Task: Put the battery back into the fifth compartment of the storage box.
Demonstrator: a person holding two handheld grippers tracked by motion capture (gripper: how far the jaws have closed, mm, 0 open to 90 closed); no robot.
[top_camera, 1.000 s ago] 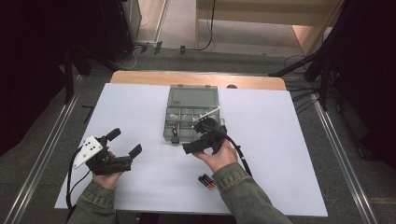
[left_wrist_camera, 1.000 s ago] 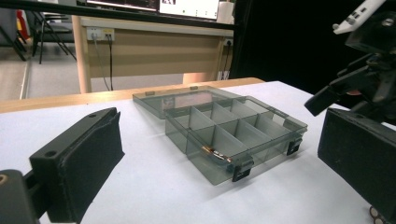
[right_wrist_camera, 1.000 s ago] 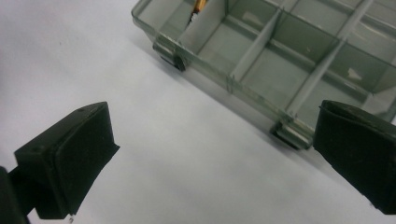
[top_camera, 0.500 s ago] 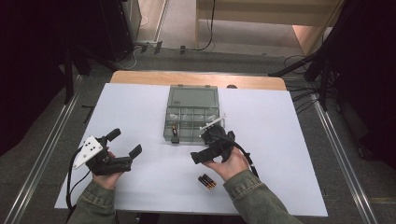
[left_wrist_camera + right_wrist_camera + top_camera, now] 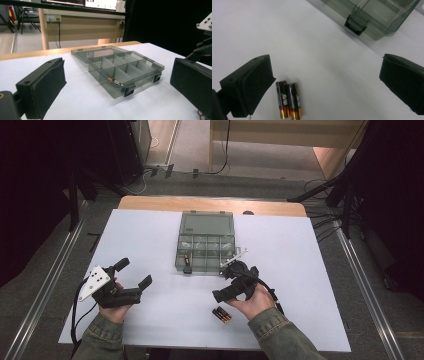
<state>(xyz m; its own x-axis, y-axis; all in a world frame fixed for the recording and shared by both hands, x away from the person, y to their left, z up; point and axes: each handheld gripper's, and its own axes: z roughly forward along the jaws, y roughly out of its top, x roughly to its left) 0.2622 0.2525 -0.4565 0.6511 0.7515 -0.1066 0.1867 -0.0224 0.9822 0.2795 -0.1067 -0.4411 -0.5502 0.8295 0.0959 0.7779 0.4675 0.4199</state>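
Observation:
A smoky clear compartment box (image 5: 205, 251) lies with its lid flat behind it, mid-table. One battery (image 5: 186, 259) rests in its front left cell, seen too in the left gripper view (image 5: 115, 81). Two more batteries (image 5: 221, 314) lie side by side on the white sheet in front of the box. My right gripper (image 5: 231, 289) hovers open just above and beyond them, tilted down; in the right gripper view the pair of batteries (image 5: 288, 100) sits by the left jaw. My left gripper (image 5: 134, 272) rests open and empty at the front left, facing the box (image 5: 125, 67).
The white sheet (image 5: 300, 270) covers a wooden table (image 5: 150, 202) whose far edge shows. The box's black latches (image 5: 356, 23) face me. Metal rails (image 5: 55, 270) run along both sides, with cables on the floor behind.
My right gripper has drawn back from the box's front right corner toward the two loose batteries and tipped downward. The left gripper has stayed put.

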